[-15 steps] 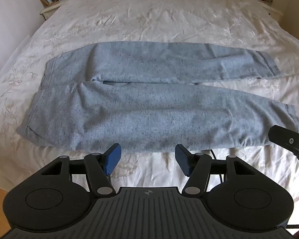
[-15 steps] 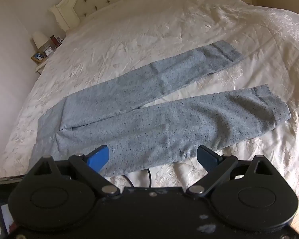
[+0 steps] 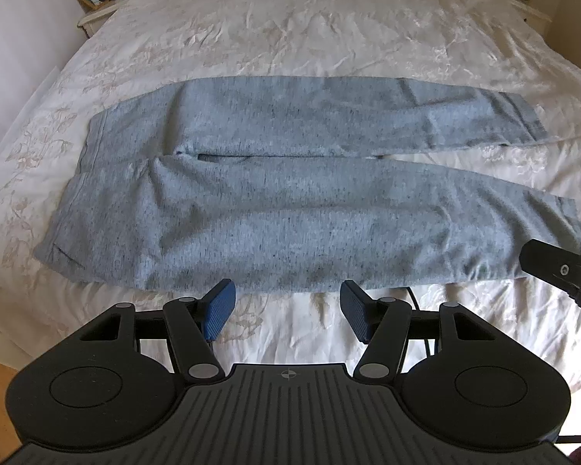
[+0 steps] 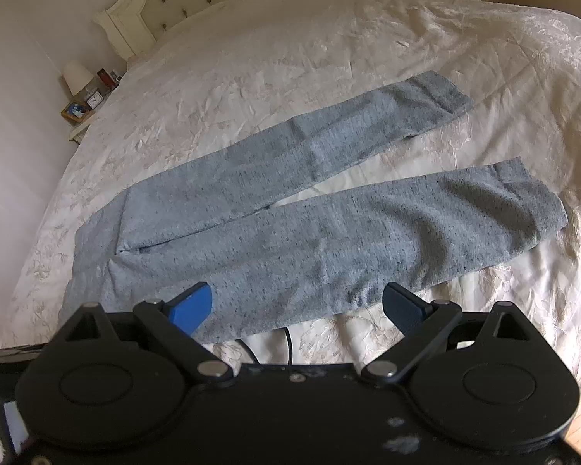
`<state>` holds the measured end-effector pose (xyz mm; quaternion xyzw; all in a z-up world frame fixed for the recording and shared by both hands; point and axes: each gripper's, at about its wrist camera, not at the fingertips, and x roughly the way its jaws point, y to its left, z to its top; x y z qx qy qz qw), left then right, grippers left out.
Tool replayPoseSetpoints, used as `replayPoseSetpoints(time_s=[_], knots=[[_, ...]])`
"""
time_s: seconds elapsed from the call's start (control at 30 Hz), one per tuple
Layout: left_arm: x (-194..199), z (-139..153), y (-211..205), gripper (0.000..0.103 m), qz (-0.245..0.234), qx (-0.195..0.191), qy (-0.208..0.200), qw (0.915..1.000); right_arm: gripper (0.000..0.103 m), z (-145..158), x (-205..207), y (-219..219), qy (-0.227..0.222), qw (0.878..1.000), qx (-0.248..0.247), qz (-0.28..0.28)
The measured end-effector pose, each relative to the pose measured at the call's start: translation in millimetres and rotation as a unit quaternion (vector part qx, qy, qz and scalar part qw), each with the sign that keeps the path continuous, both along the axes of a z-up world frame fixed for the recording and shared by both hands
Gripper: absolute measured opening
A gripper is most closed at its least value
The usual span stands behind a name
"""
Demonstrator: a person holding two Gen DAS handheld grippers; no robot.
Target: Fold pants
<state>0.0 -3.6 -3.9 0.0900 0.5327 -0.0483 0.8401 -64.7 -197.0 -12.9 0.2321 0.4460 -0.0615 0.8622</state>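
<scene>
Pants (image 3: 290, 209) lie flat on the bed (image 3: 290, 38), unfolded; your left gripper (image 3: 286, 312) and right gripper (image 4: 296, 306) hover at six o'clock, fingers spread, ready for the near hem.

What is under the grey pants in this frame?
The grey pants lie flat, both legs spread, on the cream embroidered bedspread. A strip of bedspread shows between the legs. What lies directly beneath the fabric is covered.
</scene>
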Motion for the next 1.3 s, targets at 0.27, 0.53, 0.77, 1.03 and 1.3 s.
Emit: replayPoseSetpoints(time_s=[0.27, 0.53, 0.77, 1.03, 1.3], knots=[[3.7, -3.1, 1.7, 0.059, 0.005, 0.003, 0.003, 1.0000, 0.100, -2.4, 3.6, 1.4, 0.004, 1.000, -0.005, 0.004], [2.0, -7.7, 7.2, 0.059, 0.020, 0.014, 0.022, 0.9995, 0.100, -7.5, 8.2, 4.9, 0.009, 1.000, -0.021, 0.014], [4.8, -10.3, 24.3, 0.059, 0.031, 0.007, 0.050, 0.9982, 0.100, -16.9, 17.7, 16.7, 0.018, 0.998, -0.044, 0.032], [42.0, -9.7, 32.9, 0.059, 0.030, 0.000, 0.009, 0.9995, 0.100, -8.4, 34.7, 22.4, -0.023, 0.996, -0.082, -0.013], [95.8, -1.3, 28.5, 0.059, -0.029, -0.002, -0.047, 0.9985, 0.102, 6.8, 62.7, 24.0, -0.089, 0.982, -0.142, -0.090]])
